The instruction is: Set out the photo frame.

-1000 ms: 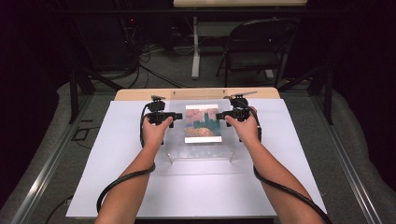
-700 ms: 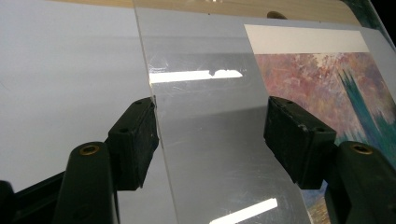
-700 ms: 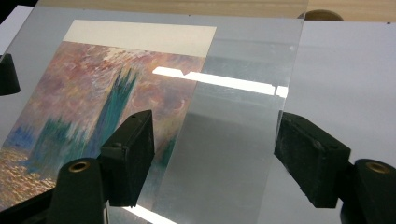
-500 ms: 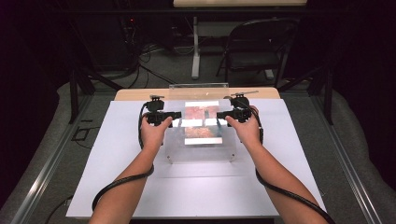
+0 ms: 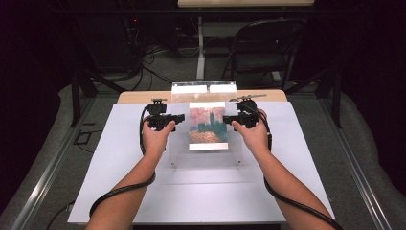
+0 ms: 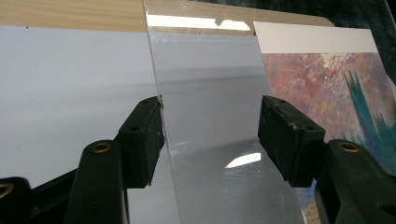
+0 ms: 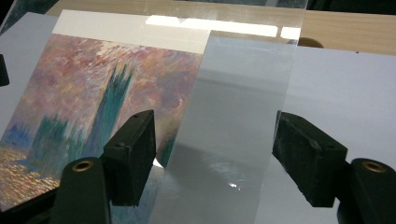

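Clear acrylic frame (image 5: 206,125) containing painted print (image 5: 207,124), tilted above counter (image 5: 119,158); edges flanked by left tool (image 5: 178,118), lately closing, and right tool (image 5: 229,118); grip on it cannot be told.

A: Item, clear acrylic sheet (image 5: 207,125): condition since a second ago?
B: Its far edge has tipped up off the white table mat (image 5: 119,158); it lay nearly flat before, and now stands tilted, top edge reaching past the table's wooden rim.
A: Item, painted print (image 5: 207,125) behind it?
B: Risen with the sheet, now seen taller and more face-on (glare bands that crossed it half a second ago are gone).
A: Left gripper (image 5: 166,120)?
B: Lifted and moved away from the person; its jaws have just been closing, the sheet's edge between them.
A: Right gripper (image 5: 239,118)?
B: Lifted likewise.
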`<control>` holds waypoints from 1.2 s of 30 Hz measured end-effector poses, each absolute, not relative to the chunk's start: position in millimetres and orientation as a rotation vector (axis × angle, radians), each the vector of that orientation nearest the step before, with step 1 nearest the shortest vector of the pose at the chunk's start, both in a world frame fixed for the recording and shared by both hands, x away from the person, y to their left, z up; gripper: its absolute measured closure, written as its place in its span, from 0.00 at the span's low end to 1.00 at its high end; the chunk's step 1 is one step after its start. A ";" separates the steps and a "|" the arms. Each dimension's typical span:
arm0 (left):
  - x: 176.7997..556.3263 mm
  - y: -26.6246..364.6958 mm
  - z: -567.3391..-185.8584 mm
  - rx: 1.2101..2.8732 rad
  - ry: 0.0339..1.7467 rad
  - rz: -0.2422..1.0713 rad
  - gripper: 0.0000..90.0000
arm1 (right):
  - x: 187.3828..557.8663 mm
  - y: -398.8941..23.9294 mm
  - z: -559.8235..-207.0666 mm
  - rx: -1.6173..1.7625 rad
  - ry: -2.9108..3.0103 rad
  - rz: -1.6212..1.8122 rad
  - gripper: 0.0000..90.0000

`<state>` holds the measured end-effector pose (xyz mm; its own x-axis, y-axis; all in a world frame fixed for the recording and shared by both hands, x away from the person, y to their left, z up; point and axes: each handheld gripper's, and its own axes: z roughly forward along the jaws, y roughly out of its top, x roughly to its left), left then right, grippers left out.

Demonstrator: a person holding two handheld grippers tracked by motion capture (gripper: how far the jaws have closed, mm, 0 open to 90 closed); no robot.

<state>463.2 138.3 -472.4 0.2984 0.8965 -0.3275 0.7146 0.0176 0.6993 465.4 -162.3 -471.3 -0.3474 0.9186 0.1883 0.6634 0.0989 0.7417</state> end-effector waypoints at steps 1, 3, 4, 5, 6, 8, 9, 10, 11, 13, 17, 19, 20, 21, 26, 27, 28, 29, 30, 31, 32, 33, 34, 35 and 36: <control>462.0 138.2 -471.6 1.738 1.459 0.282 0.46 | 463.6 -162.2 -470.4 1.560 2.055 1.111 0.33; 459.2 138.7 -470.2 1.733 1.450 0.288 0.47 | 461.0 -162.7 -468.8 1.547 2.053 1.111 0.34; 458.0 138.9 -469.0 1.732 1.450 0.290 0.47 | 459.1 -162.8 -467.4 1.545 2.050 1.110 0.35; 457.1 139.8 -468.1 1.734 1.443 0.288 0.48 | 458.3 -163.5 -466.3 1.534 2.052 1.113 0.36; 456.2 140.2 -467.0 1.732 1.442 0.288 0.48 | 457.2 -164.0 -464.8 1.536 2.054 1.112 0.36; 453.7 140.6 -464.7 1.736 1.435 0.292 0.49 | 455.3 -164.6 -462.0 1.524 2.066 1.099 0.37; 452.4 140.8 -463.7 1.739 1.432 0.297 0.49 | 454.3 -164.3 -461.1 1.513 2.064 1.100 0.37; 451.2 141.4 -462.7 1.743 1.426 0.298 0.50 | 452.7 -163.8 -460.0 1.508 2.063 1.096 0.37; 449.1 142.0 -461.0 1.744 1.422 0.303 0.50 | 451.6 -163.5 -459.0 1.503 2.064 1.096 0.37; 445.8 143.4 -459.0 1.736 1.414 0.308 0.52 | 447.9 -163.1 -456.7 1.483 2.062 1.094 0.37; 438.9 144.5 -453.8 1.740 1.399 0.316 0.54 | 439.7 -164.1 -452.0 1.467 2.051 1.100 0.40; 435.1 144.2 -451.6 1.739 1.392 0.329 0.55 | 435.9 -165.6 -449.7 1.457 2.045 1.103 0.42; 432.7 144.8 -450.4 1.741 1.384 0.332 0.55 | 434.0 -166.3 -448.4 1.449 2.049 1.100 0.43; 431.2 145.1 -450.0 1.737 1.381 0.336 0.56 | 431.5 -166.6 -447.1 1.443 2.047 1.102 0.44; 422.1 147.4 -446.3 1.723 1.366 0.346 0.59 | 423.4 -168.8 -442.2 1.429 2.039 1.114 0.49; 420.0 147.3 -445.1 1.723 1.361 0.351 0.59 | 421.9 -169.2 -441.4 1.430 2.037 1.119 0.50; 418.2 147.6 -444.2 1.729 1.356 0.356 0.59 | 420.0 -170.5 -440.4 1.425 2.032 1.126 0.51; 416.5 147.7 -443.4 1.730 1.354 0.360 0.59 | 418.1 -171.1 -439.6 1.425 2.028 1.129 0.52; 415.2 147.7 -442.8 1.731 1.351 0.361 0.59 | 416.2 -171.4 -438.8 1.424 2.028 1.130 0.53; 412.9 147.3 -442.0 1.727 1.349 0.367 0.60 | 414.9 -171.5 -438.5 1.420 2.025 1.131 0.53; 411.6 147.0 -441.7 1.723 1.348 0.375 0.60 | 412.9 -171.6 -438.0 1.413 2.020 1.138 0.53; 409.6 146.9 -440.8 1.726 1.345 0.381 0.60 | 411.5 -171.9 -437.5 1.410 2.020 1.135 0.54; 408.4 146.9 -440.5 1.725 1.342 0.384 0.60 | 409.6 -171.9 -437.1 1.404 2.014 1.140 0.54; 406.4 146.8 -439.7 1.724 1.340 0.386 0.60 | 408.2 -171.8 -436.7 1.404 2.013 1.140 0.54; 404.7 147.0 -438.7 1.731 1.339 0.390 0.61 | 406.0 -171.5 -435.8 1.396 2.012 1.132 0.54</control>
<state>404.7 147.0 -438.7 0.3675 0.8931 -0.2593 0.6140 -0.0236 0.7890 406.0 -171.5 -435.8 -0.3937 0.9145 0.0935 0.5547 0.1553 0.8174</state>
